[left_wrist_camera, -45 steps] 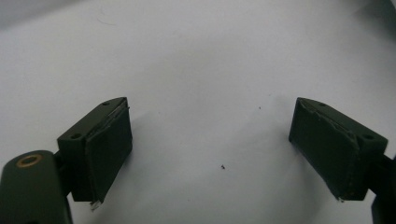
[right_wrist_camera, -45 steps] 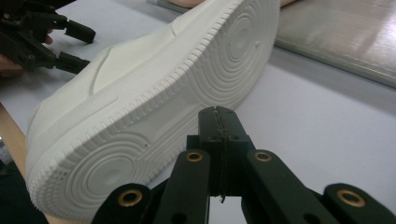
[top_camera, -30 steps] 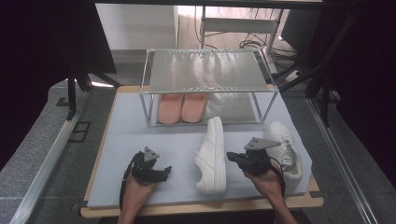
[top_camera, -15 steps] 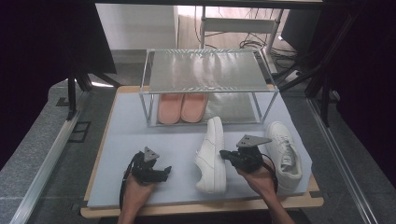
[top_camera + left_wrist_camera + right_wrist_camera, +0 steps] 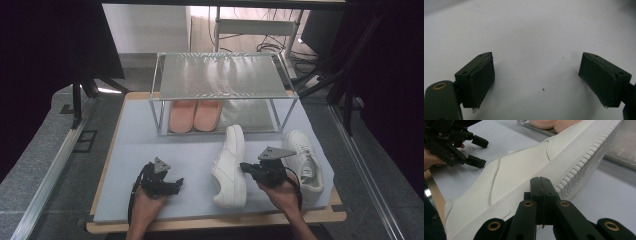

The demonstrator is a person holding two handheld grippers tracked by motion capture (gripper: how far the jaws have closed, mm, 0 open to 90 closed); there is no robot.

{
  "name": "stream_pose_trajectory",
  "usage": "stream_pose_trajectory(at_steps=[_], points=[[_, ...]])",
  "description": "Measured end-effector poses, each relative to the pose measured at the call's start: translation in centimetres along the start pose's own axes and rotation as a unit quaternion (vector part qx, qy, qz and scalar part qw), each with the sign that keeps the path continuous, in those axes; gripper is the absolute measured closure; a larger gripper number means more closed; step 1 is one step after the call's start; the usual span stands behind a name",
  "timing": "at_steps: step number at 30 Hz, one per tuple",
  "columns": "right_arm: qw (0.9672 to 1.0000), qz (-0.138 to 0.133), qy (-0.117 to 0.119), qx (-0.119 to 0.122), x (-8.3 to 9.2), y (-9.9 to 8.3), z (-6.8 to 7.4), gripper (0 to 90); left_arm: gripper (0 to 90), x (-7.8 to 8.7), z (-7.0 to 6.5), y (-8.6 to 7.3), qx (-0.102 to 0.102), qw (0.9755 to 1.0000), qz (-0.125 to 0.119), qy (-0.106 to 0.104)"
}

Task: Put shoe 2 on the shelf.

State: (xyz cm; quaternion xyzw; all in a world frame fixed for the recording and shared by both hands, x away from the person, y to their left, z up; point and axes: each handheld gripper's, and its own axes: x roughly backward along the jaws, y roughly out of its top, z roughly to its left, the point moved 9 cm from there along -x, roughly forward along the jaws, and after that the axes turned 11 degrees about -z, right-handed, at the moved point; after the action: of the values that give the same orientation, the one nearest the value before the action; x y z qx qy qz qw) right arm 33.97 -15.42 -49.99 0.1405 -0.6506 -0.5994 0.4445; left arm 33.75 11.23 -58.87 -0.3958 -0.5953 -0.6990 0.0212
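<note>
The high view looks forward and down from above the near edge of the table [image 5: 150, 145], the left gripper view hangs close over bare mat, and the right gripper view peers low along its shut jaws at the tipped white shoe [image 5: 529, 170], which the high view shares.

A white shoe [image 5: 231, 167] lay on its side on the pale mat [image 5: 150, 145], near the middle. Its toe pointed away, toward the metal rack [image 5: 220, 75], and its heel was near the front edge. In the right gripper view, the shoe [image 5: 524, 172] showed smooth white leather with stitched lines and a bumpy, ribbed sole edge. A second white shoe [image 5: 306, 162] stood on its sole just to the right, with a dark opening on top. They looked like a pair, though that was hard to tell.
</note>
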Motion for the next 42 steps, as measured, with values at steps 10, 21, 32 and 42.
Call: stream_pose_trajectory(at_steps=[10,21,32,42], points=[[0.9998,-0.003,-0.019,-0.006,1.0,-0.4,-0.7,90.0,13.3,0.0,0.0,0.0,0.0,1.0,0.0,0.0],[0.9971,0.015,-0.071,-0.019,3.0,-2.0,-2.6,90.0,13.3,0.0,0.0,0.0,-0.001,1.0,0.0,0.0],[0.9907,0.037,-0.129,-0.023,4.2,-4.1,-4.1,90.0,13.3,0.0,0.0,0.0,0.0,1.0,0.001,0.0],[0.9811,0.055,-0.185,-0.018,4.6,-5.2,-4.6,90.0,13.3,0.0,0.0,0.0,-0.001,1.0,0.001,0.0]])
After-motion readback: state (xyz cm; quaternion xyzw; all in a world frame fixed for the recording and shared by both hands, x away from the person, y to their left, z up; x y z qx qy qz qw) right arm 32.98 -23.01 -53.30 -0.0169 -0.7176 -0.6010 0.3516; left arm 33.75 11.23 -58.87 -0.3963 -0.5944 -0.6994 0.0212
